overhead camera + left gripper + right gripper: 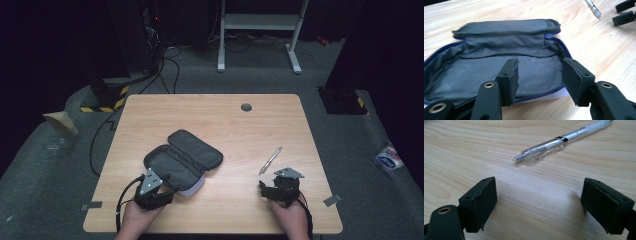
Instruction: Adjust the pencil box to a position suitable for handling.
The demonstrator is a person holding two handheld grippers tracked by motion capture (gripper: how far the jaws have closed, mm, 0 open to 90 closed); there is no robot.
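An unzipped grey pencil case (182,160) is spread flat left of the tabletop (215,115) centre, toward the near edge. The left claw (540,80) is held open over its near rim, gripping nothing. The right claw (539,205) is held open on bare wood near the near-right corner, just short of a clear pen (554,145).

We've got a dim room in the high view, w/ the table (210,107) lit from above & dark surroundings. Left gripper view: glare washes out the wood at right, pouch (499,65) lining dark, near jaws a bit soft. Right gripper view: bright, pen (554,143) sharp, soft shadows beneath the jaws.
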